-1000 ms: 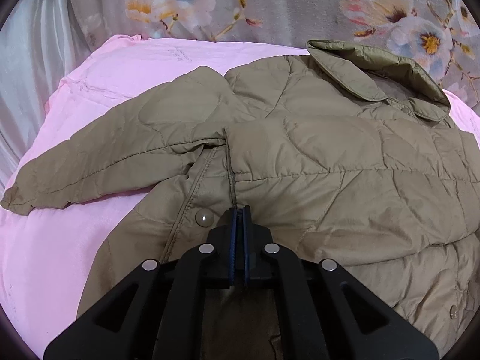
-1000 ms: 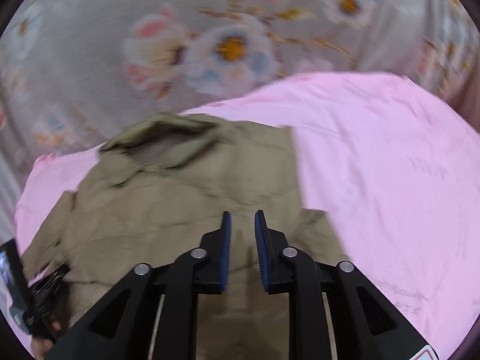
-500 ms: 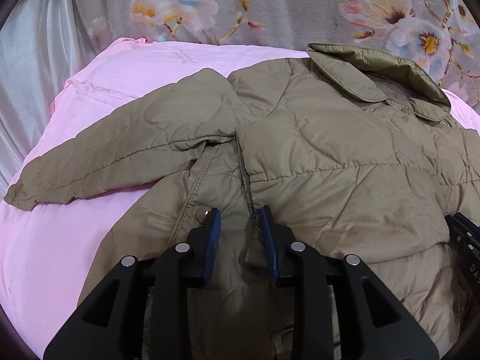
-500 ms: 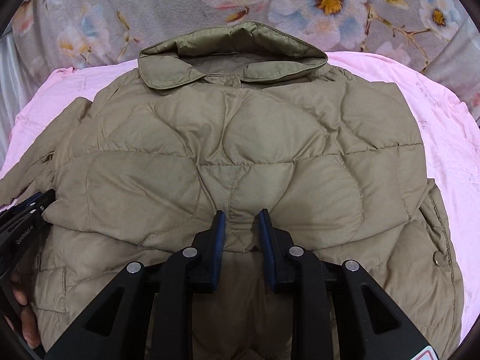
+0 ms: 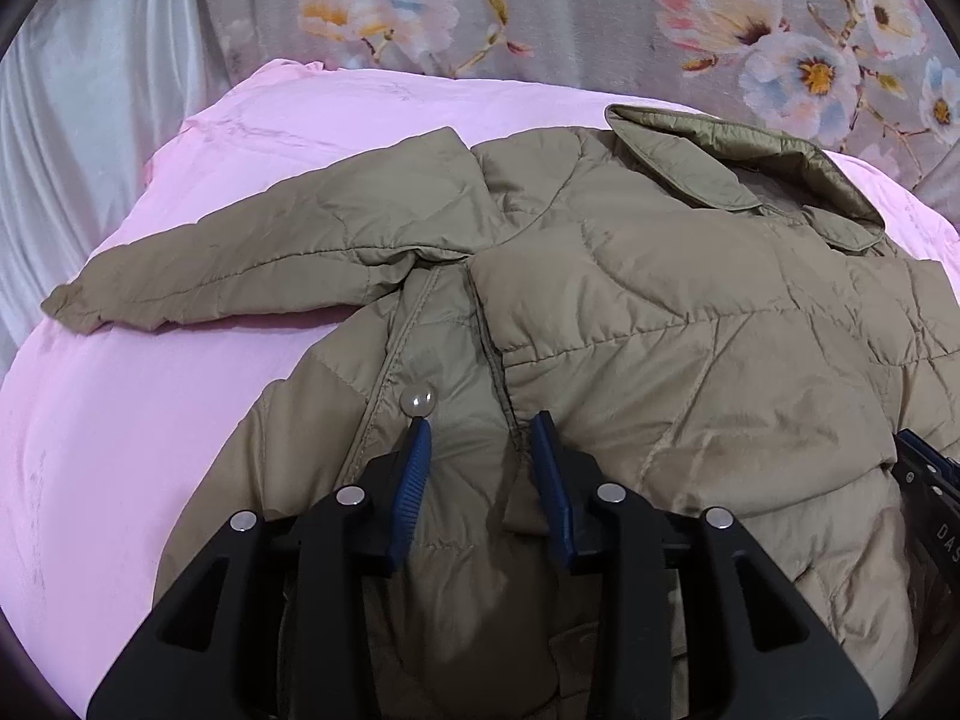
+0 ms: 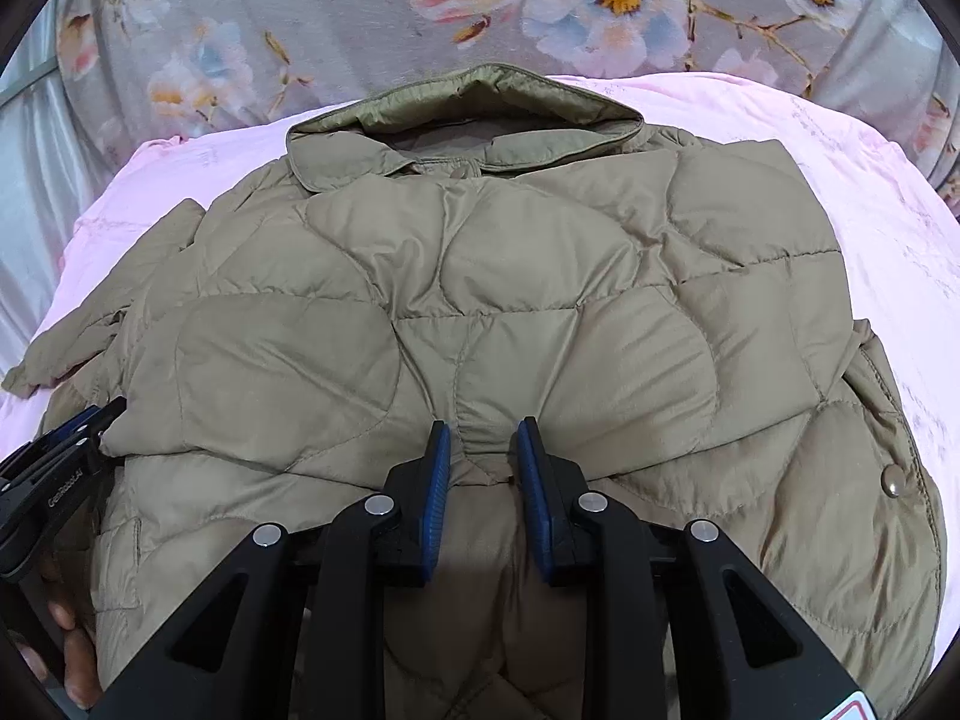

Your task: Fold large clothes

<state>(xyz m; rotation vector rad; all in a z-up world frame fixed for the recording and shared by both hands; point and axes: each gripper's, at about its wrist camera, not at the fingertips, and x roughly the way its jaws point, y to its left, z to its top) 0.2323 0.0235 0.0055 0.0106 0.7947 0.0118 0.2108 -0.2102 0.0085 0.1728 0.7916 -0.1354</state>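
An olive quilted jacket (image 5: 630,312) lies front up on the pink sheet (image 5: 150,420), collar (image 6: 468,114) at the far end. One sleeve (image 5: 240,264) stretches out to the left. A side panel is folded over the front. My left gripper (image 5: 481,426) is low over that panel's edge beside a snap button (image 5: 418,401); its jaws are opening and the fabric lies loose between them. My right gripper (image 6: 483,427) stands open over the folded panel's lower hem, with a bulge of fabric between its fingers but not pinched.
A grey floral blanket (image 6: 600,6) runs along the far side of the bed, with pale curtain (image 5: 72,120) at the left. The right gripper's body (image 5: 927,474) shows at the left view's edge. A hand (image 6: 66,660) holds the left gripper (image 6: 54,456).
The left jaws went from shut at the folded panel's edge to apart, letting the fabric go. The right gripper swung from over the pink sheet onto the jacket and sank closer.
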